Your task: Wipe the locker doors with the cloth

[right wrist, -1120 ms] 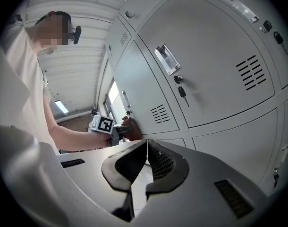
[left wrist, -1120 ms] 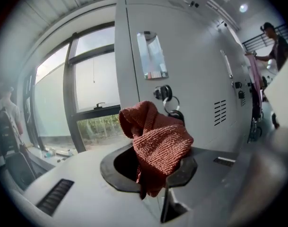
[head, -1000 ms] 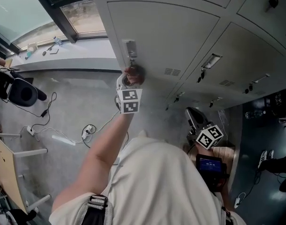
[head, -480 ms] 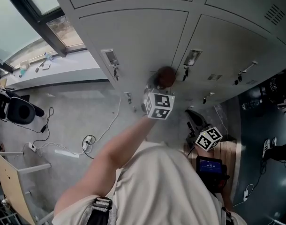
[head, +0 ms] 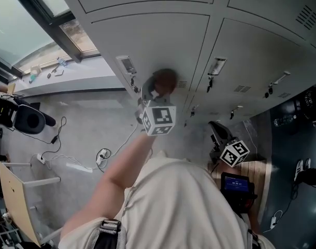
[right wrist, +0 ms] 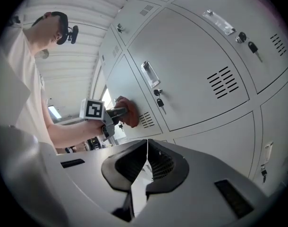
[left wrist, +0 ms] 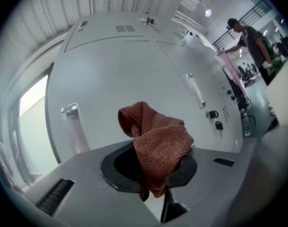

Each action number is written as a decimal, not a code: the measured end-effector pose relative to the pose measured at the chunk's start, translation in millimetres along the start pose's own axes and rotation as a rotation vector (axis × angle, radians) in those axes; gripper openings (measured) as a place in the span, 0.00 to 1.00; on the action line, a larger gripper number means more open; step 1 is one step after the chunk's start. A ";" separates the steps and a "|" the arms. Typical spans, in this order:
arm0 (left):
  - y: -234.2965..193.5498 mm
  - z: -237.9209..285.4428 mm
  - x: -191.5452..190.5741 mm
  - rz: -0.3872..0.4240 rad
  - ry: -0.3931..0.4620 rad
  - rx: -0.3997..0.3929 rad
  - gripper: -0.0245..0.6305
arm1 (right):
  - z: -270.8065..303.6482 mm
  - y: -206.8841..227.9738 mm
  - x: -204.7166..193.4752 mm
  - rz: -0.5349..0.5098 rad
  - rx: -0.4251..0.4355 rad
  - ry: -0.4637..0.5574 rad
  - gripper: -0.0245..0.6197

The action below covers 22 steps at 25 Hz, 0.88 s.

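Wiping is the step in hand. The left gripper [head: 154, 93] is clenched on the rust-brown cloth [head: 164, 80], whose bunched end stands out past the jaws against a grey locker door [head: 147, 35]. The cloth sits low on that panel, between the handle [head: 128, 65] and the vent slots [head: 182, 84]. In the right gripper view it seems to touch the metal, though the contact point is too small there to be sure. The right gripper [right wrist: 146, 151] hangs low at the person's side, well apart from the doors, its jaws closed together on nothing.

By my reading, the next move calls for a firm sweep across the panel. The cloth must steer round the handle and the key [right wrist: 159, 103] hanging in the lock, where a fold could snag. The neighbouring doors appear to remain to be done.

The surface is smooth, matt painted metal, flat apart from seams, handles, locks and louvres, so the cloth should glide easily. A window [head: 23, 25] stands to the left above a sill. Below lies a grey floor [head: 80, 118] strewn with cables, with a chair [head: 18, 191] nearby. Another person [left wrist: 248, 37] stands further along the row.
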<state>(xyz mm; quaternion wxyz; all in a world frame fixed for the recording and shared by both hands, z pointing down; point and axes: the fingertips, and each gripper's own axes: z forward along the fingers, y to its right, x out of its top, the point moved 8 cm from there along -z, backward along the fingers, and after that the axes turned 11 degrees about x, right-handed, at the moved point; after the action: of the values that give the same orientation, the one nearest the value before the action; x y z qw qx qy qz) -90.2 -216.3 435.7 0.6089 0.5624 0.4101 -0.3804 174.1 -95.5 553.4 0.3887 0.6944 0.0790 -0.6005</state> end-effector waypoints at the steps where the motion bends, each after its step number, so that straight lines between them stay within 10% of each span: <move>1: -11.5 -1.3 -5.2 0.036 -0.009 0.039 0.15 | 2.8 1.4 -1.1 0.001 0.010 -0.005 0.07; 6: -60.3 -8.3 -16.7 0.118 -0.054 0.186 0.15 | 18.8 2.0 -0.5 -0.005 0.057 -0.036 0.07; 13: -127.2 -21.4 -11.1 -0.219 -0.008 0.307 0.15 | 31.4 1.7 3.3 -0.017 0.098 -0.055 0.07; 22: -132.2 -14.0 -12.8 -0.072 -0.039 0.323 0.15 | 28.6 1.1 -4.4 0.001 0.096 -0.065 0.07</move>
<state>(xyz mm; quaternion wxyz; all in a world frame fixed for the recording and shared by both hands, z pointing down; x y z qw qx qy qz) -218.2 -212.6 397.8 0.5043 0.6304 0.3516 -0.4740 151.4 -112.8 558.5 0.3577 0.6924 0.0370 -0.6255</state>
